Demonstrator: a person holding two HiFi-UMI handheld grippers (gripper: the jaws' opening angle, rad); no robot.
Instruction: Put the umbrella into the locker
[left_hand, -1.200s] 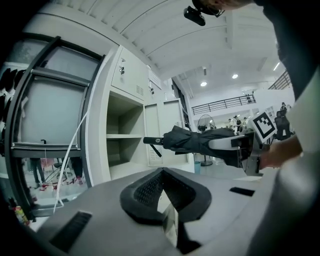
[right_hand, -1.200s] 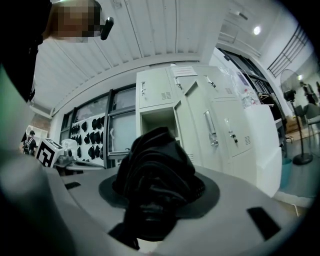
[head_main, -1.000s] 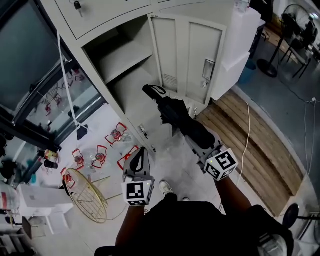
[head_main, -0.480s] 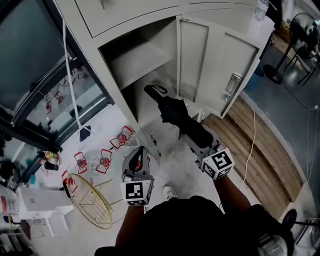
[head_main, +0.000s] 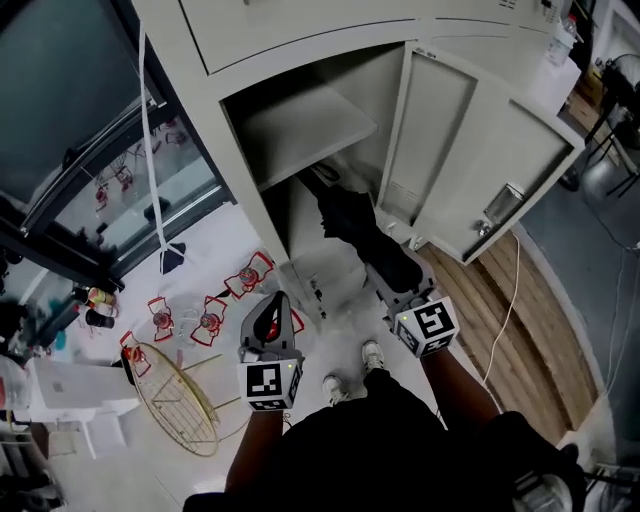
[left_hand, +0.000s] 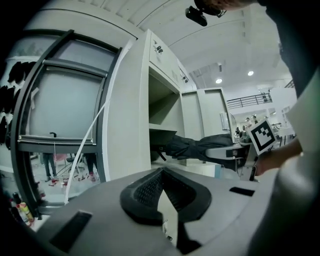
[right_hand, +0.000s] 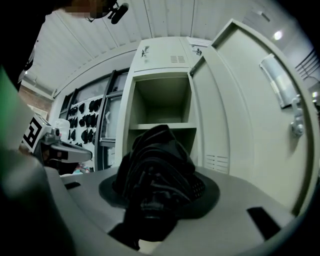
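Observation:
The grey metal locker (head_main: 310, 125) stands open, its door (head_main: 470, 170) swung out to the right. A black folded umbrella (head_main: 355, 230) lies nearly level, and its far end reaches under the shelf into the lower compartment. My right gripper (head_main: 392, 275) is shut on the umbrella's near end, which fills the jaws in the right gripper view (right_hand: 157, 165). The shelf (right_hand: 160, 126) and door (right_hand: 240, 110) lie straight ahead of it. My left gripper (head_main: 272, 308) hangs left of the umbrella, shut and holding nothing. In the left gripper view the umbrella (left_hand: 200, 146) crosses into the locker opening.
A round gold wire basket (head_main: 175, 395) and several red wire pieces (head_main: 205, 315) lie on the white floor to the left, by a dark-framed window (head_main: 70, 130). A wooden strip (head_main: 520, 320) with a white cable runs at the right. The person's shoes (head_main: 372, 355) stand before the locker.
Both grippers have moved toward the locker. The umbrella's far end, earlier in front of the opening, now sits under the shelf inside the lower compartment.

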